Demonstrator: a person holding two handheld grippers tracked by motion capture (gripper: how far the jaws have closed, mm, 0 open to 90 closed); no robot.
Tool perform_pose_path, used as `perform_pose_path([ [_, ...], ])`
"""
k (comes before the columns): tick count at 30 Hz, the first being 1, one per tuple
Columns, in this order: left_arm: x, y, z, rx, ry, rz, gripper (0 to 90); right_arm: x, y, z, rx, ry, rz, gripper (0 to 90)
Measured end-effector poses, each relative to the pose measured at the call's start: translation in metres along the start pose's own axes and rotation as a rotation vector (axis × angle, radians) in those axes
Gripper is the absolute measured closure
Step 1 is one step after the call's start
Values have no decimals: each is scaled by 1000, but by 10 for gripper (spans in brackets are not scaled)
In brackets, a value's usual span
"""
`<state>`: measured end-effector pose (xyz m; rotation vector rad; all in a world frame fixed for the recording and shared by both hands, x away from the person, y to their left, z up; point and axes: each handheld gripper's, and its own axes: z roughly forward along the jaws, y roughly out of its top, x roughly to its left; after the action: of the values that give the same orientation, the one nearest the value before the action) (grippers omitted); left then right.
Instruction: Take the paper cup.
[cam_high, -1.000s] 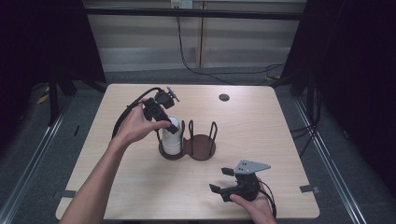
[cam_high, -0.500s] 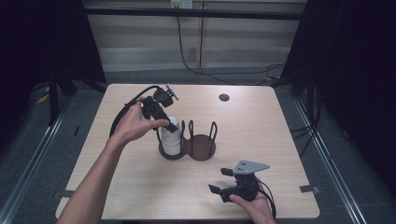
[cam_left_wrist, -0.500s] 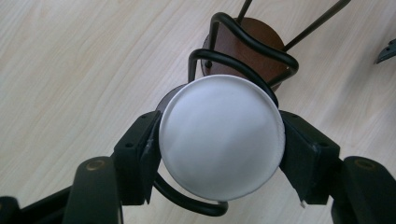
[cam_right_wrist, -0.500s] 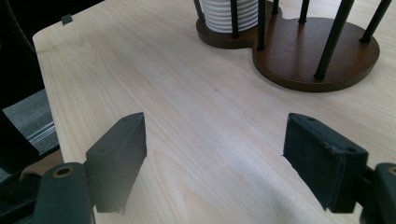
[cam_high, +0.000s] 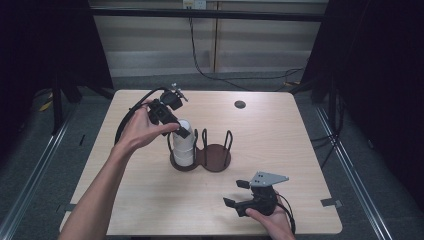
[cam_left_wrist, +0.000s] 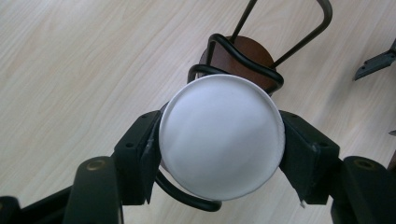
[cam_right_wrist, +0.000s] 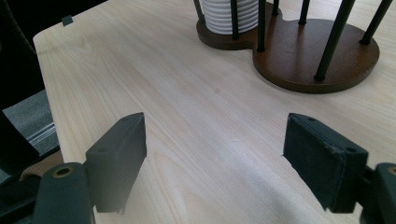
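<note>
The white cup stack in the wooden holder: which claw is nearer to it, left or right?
Left. The left claw is shut on the top of the white cup stack. The right claw rests open near the table's front edge, apart from it.

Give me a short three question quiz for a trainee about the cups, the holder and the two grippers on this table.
1. True or false: the left gripper is clamped on the top of the white cup stack.
2. Which side of the brown cup holder has no cups in it, seen from the high view: left or right?
3. Multiple choice: the right gripper is A) holding a cup, B) open with nothing between its jaws, C) gripping the holder's wire.

Key
1. True: its pads press on both sides of the top cup.
2. Right: the stack stands in the left ring.
3. B: it sits near the front edge of the table, apart from the holder.
</note>
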<state>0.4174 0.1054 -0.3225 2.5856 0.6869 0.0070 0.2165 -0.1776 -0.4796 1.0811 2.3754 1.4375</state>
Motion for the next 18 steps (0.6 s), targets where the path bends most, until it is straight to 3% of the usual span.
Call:
perform_pose_path([
  [8, 1, -2, -7, 3, -9, -8, 357, 0, 0, 1, 3, -1, -2, 206],
  [15, -1, -2, -15, -33, -5, -15, 358, 0, 0, 1, 3, 3, 2, 206],
  [18, -4, -2, -18, -37, 14, -9, 359, 0, 0, 1, 3, 3, 0, 206],
])
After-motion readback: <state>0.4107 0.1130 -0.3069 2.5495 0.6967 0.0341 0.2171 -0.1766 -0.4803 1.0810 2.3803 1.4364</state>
